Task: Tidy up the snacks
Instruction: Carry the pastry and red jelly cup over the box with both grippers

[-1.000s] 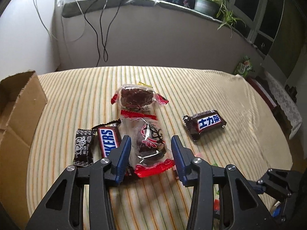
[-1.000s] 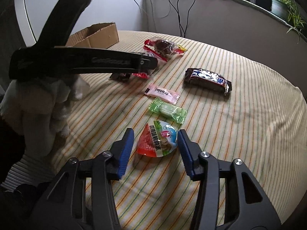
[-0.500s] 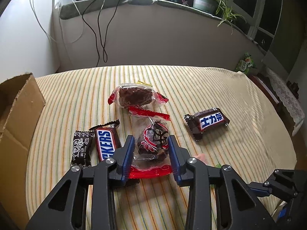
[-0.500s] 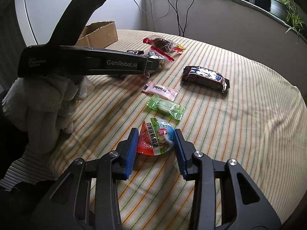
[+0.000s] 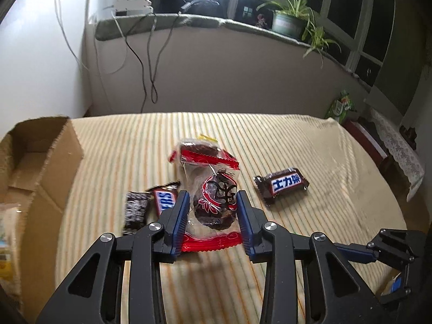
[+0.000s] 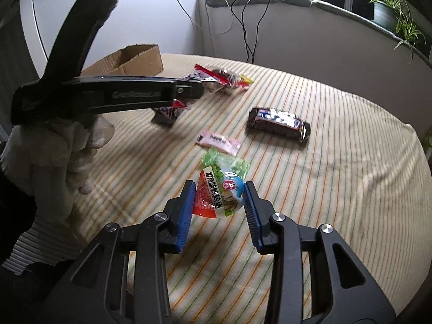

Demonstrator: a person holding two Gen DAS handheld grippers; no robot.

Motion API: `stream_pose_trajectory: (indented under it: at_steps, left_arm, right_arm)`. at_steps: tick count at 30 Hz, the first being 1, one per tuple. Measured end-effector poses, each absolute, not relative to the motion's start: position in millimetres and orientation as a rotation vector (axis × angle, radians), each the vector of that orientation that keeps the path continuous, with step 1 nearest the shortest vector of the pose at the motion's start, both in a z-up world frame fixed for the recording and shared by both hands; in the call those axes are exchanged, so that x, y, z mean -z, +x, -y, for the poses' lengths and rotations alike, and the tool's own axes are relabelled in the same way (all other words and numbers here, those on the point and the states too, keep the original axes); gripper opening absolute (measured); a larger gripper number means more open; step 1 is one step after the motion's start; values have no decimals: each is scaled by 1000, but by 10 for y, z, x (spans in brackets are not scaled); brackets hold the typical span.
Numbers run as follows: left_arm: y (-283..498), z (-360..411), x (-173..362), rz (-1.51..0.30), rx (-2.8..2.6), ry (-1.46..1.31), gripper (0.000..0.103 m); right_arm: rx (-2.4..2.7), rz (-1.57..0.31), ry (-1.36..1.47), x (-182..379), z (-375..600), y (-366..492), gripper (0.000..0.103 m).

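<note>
- Blue pads of the left gripper (image 5: pixel 212 210) are clamped on a clear packet with red ends (image 5: pixel 213 202) holding a dark date-like sweet; its jaws have just been closing, and the packet is held clear of the striped cloth (image 5: pixel 310 256).
- Pressed between the pads of the right gripper (image 6: pixel 218 202) is a rounded red, white and blue egg snack pouch (image 6: pixel 220 197), lifted off the cloth; these jaws too have just been closing on it.
- Left of the left gripper, a small black sachet (image 5: pixel 136 210) and a Snickers bar (image 5: pixel 164 198) are seen lying side by side on the cloth.
- Just beyond the right gripper, a green wrapped sweet (image 6: pixel 229 163) is partly hidden behind the pouch, and a pink wrapped sweet (image 6: pixel 218 140) lies a little farther on.
- A second Snickers bar with Chinese lettering (image 5: pixel 282 186) lies apart, to the right.
- Behind the held packet, another clear red-ended packet (image 5: pixel 197 149) rests on the cloth.
- An open cardboard box (image 5: pixel 40 167) stands at the left edge of the table.
- A white-gloved hand (image 6: pixel 51 148) is seen grasping the left gripper's handle in the right wrist view.
- On the far window ledge, a potted plant (image 5: pixel 289 21) and a white power strip (image 5: pixel 132 4) with hanging cables are seen.
</note>
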State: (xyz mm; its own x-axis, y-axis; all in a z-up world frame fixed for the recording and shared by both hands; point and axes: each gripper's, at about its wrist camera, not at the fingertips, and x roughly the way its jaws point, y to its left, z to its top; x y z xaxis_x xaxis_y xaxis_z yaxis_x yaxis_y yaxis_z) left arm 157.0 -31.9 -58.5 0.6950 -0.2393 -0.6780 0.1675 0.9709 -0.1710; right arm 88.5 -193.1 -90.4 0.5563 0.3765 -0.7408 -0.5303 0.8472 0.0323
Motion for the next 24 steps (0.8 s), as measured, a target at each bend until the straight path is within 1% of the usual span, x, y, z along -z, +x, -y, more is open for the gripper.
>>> stream_pose_trajectory:
  at_steps: [10, 24]
  left_arm:
    - [1372, -80, 314, -705, 158, -134, 34]
    - [1140, -861, 155, -643, 12, -199, 34]
  right_arm:
    - [-586, -768, -234, 658, 1611, 988, 38]
    - [-694, -742, -241, 417, 909, 1314, 38]
